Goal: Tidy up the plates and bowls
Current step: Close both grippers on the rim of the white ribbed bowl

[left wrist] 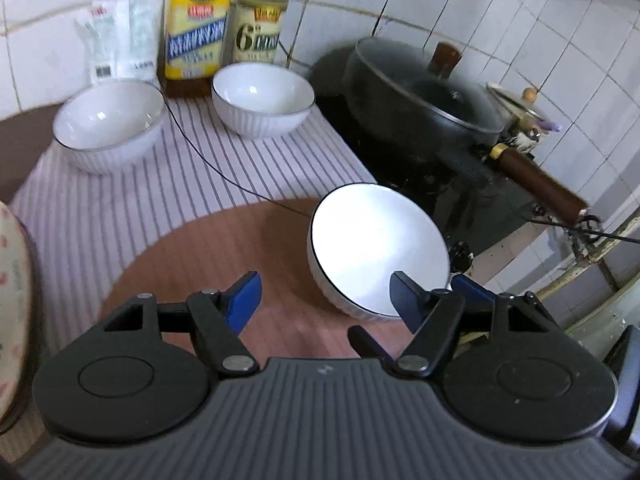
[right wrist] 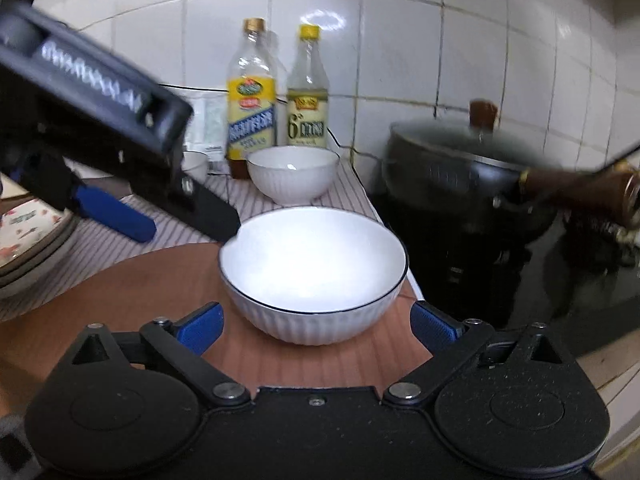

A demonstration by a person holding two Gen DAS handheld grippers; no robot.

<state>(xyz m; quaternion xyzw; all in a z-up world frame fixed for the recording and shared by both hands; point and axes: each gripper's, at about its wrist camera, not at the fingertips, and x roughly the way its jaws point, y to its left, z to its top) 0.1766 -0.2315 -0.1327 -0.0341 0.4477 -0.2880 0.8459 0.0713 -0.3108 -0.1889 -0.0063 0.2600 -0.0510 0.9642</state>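
Observation:
A white ribbed bowl with a dark rim (left wrist: 376,248) (right wrist: 312,264) stands on a round brown mat (left wrist: 224,248). My left gripper (left wrist: 324,300) is open, and its right finger overlaps the bowl's near rim. In the right wrist view it reaches in from the upper left, with one blue pad (right wrist: 116,212) over the cloth and a dark finger at the bowl's left rim. Whether it touches the rim I cannot tell. My right gripper (right wrist: 316,326) is open wide just in front of the bowl and holds nothing. Two more white bowls (left wrist: 108,124) (left wrist: 262,98) sit further back.
A striped cloth (left wrist: 120,208) covers the counter. Two bottles (left wrist: 198,20) (left wrist: 262,20) and a white packet stand against the tiled wall. A lidded black pan (left wrist: 424,96) with a wooden handle sits on the stove at right. Stacked flowered plates (right wrist: 28,236) lie at left.

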